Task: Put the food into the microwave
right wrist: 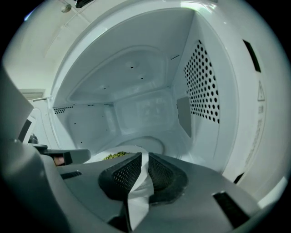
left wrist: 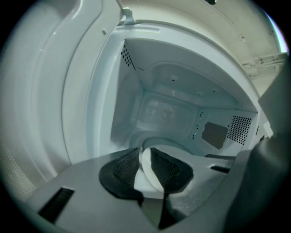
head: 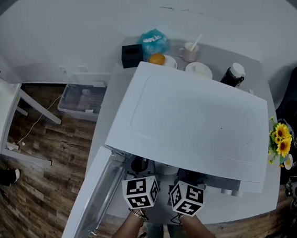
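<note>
A white microwave (head: 196, 121) fills the head view from above, with its door (head: 95, 195) swung open to the left. Both grippers reach into its mouth. My left gripper (left wrist: 145, 166) is shut on the rim of a white plate (left wrist: 146, 179), just inside the white cavity (left wrist: 168, 109). My right gripper (right wrist: 143, 170) is shut on the opposite rim of the plate (right wrist: 136, 195), which carries small green food (right wrist: 116, 155). The plate hangs over the cavity floor near the round turntable (right wrist: 152, 142). In the head view only the marker cubes of the left gripper (head: 139, 167) and right gripper (head: 187, 174) show well.
Behind the microwave stand a black box (head: 131, 55), a teal pack (head: 153, 40), an orange (head: 156, 59), a mug with a spoon (head: 190, 51), a white dish (head: 199, 70) and a dark jar (head: 233, 74). Yellow flowers (head: 280, 137) are at the right, a clear bin (head: 82, 101) on the floor at the left.
</note>
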`<state>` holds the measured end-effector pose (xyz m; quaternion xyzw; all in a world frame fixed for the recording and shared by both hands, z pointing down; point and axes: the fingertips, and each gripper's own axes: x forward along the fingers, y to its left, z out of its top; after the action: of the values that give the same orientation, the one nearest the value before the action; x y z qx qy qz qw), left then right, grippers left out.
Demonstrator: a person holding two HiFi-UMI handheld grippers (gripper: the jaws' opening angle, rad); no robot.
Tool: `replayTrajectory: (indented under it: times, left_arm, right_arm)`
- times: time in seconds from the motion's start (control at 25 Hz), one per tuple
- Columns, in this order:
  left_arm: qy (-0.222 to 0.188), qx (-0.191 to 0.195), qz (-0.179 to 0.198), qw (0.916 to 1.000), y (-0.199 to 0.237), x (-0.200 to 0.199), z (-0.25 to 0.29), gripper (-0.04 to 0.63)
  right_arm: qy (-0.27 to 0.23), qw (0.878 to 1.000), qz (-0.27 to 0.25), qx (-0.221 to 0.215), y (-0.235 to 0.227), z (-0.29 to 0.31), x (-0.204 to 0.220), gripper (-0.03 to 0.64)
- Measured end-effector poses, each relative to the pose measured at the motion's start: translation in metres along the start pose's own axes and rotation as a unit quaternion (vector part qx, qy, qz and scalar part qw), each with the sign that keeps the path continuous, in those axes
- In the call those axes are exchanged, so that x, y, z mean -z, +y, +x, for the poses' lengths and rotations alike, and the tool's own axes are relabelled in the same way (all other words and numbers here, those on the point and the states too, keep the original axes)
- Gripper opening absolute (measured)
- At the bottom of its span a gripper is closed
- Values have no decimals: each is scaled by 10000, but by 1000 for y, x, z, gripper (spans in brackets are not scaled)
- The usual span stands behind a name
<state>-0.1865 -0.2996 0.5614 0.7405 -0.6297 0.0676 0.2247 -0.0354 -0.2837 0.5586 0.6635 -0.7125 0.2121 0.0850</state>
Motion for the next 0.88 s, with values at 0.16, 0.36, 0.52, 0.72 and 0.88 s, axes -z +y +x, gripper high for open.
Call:
replayTrajectory:
  times: [0.16, 0.36, 0.52, 0.72, 0.88]
  left_arm:
    - [15, 12, -8, 10000, -3, 1, -13, 80]
    - [213, -11, -45, 9998, -6, 8, -35, 80]
    - [340, -33, -28, 9994, -11, 11, -55, 61]
    - [387, -1, -26, 9992, -21, 9, -77, 32]
    - [387, -17, -28, 9992, -27, 7, -94, 6]
  right_arm:
    - [63, 9998, -86, -144, 4, -9, 0, 57]
    - [152, 9984, -284, -465, 12, -25, -5, 37]
    - [308, 9959, -380, -764, 20, -41, -6, 29]
    - [623, 9912, -463, -1071, 28, -60, -4, 25]
    - [720, 9878, -577, -1256, 30, -77, -4, 21]
